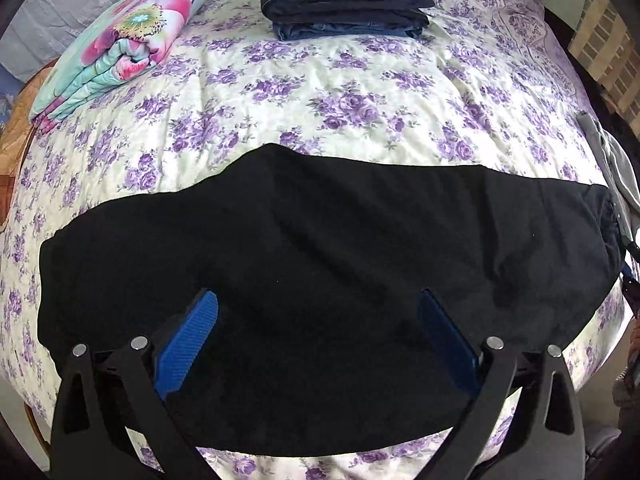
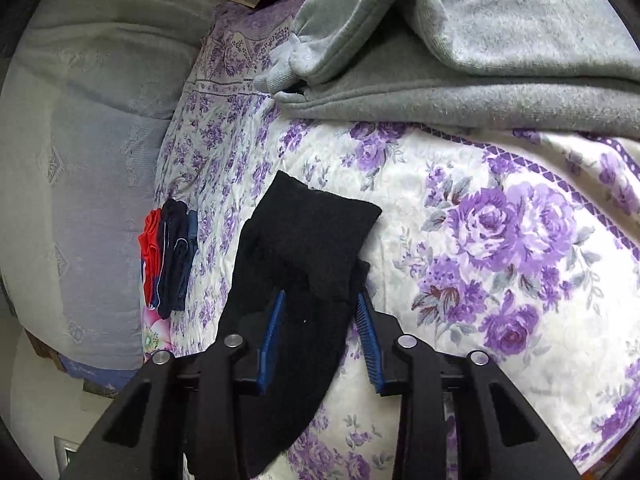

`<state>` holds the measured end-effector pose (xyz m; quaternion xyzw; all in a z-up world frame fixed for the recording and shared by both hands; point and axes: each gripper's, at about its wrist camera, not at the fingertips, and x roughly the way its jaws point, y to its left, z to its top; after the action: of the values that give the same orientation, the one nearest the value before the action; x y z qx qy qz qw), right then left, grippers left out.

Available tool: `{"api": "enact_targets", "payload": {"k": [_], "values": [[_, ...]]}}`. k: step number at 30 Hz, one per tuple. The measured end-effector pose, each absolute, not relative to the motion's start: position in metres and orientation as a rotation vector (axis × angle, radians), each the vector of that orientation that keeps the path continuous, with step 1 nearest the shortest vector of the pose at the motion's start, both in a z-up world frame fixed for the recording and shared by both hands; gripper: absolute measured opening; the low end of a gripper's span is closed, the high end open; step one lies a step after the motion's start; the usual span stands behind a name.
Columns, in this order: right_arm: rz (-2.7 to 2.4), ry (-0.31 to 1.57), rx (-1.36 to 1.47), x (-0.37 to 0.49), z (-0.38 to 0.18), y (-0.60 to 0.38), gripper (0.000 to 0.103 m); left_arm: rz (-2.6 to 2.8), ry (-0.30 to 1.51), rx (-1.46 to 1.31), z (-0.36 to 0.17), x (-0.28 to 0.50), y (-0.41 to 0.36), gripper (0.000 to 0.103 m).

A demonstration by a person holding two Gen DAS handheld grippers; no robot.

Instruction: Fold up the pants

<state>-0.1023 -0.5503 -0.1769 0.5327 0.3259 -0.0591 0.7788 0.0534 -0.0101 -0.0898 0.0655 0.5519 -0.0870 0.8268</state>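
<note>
**Right gripper at the pants' end, left gripper wide above the middle**

Right gripper [image 2: 320,300] sits at one end of the black pants [image 1: 320,280], and you have the dark fabric bunched between its blue pads [image 2: 272,336]. The jaws stand part-way in, with a visible gap on the right pad's side, so I read this as not yet clamped. Your left gripper [image 1: 318,300] hangs over the middle of the pants with its jaws spread wide, nothing pinched.

The pants lie flat and lengthwise across the floral bedspread [image 1: 320,92], already narrowed into one long band. Behind them sits a stack of folded clothes [image 1: 344,0], a rolled flowered quilt [image 1: 120,40] off to the left, and a grey fleece garment [image 2: 480,60] near your right side.

So you're at the end-to-end fold, by my judgement. What comes next asks for a firm bite: close fully on that end, catch every layer, then lift and carry it over toward the far end. Use the left to pin or grip the crease line, or the band will slide on the bedspread.
</note>
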Motion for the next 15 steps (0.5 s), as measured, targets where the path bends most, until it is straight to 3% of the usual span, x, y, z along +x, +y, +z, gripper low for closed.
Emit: {"api": "enact_targets", "payload": {"k": [2, 4, 15], "values": [[-0.118, 0.702, 1.150, -0.098, -0.181, -0.552, 0.021, -0.179, 1.183, 0.107, -0.090, 0.053, -0.004, 0.098], [-0.110, 0.685, 1.136, -0.097, -0.180, -0.552, 0.017, -0.182, 1.190, 0.088, -0.091, 0.052, 0.000, 0.098], [-0.129, 0.608, 1.016, -0.095, -0.115, -0.527, 0.014, -0.059, 1.367, 0.071, -0.145, 0.058, 0.037, 0.099]]}}
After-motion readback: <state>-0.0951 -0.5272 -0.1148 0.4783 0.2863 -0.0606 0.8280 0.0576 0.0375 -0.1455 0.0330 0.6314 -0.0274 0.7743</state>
